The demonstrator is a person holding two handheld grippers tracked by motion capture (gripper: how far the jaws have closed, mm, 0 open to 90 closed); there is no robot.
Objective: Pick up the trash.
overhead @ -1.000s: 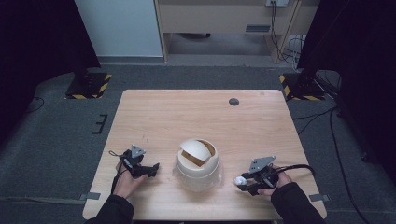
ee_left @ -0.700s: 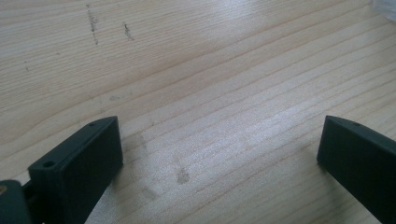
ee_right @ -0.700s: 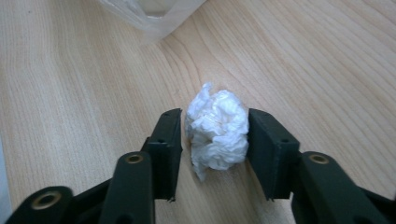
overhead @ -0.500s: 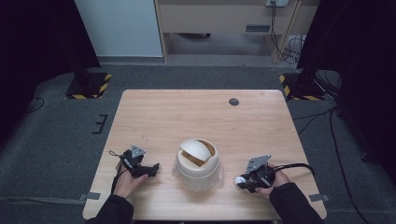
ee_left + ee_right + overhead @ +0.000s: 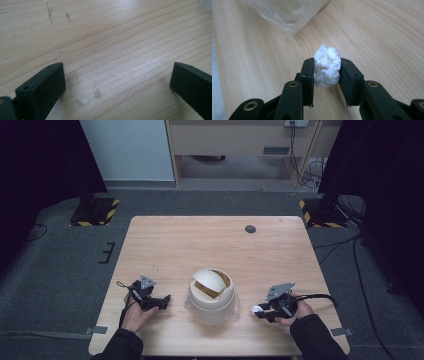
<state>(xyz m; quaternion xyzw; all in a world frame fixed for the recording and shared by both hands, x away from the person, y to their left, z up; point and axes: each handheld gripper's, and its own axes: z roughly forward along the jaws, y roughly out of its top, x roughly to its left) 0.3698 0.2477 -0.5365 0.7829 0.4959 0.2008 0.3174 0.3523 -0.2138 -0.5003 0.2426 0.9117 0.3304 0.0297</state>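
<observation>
- Right gripper (image 5: 326, 71): fingers (image 5: 308, 75) have just been closing; now clenched on the tissue wad (image 5: 327, 67), pads pressing both sides.
- Wad location: low over the desk (image 5: 210, 240), right of the bin (image 5: 211, 295), near its clear liner (image 5: 292, 15).
- Step in hand, judged: secure the wad, then carry to the bin.
- Keep the squeeze even; lift straight before moving across, avoiding drag on the desk.
- Aim at the flap gap (image 5: 220, 287) on top; clear the dome first.
- Right hand (image 5: 295, 310): low, gripper near level, pointing toward the bin.
- Left gripper (image 5: 155, 301): fingers (image 5: 42, 87) released, spread wide, nothing between, resting low over the desk left of the bin.
</observation>
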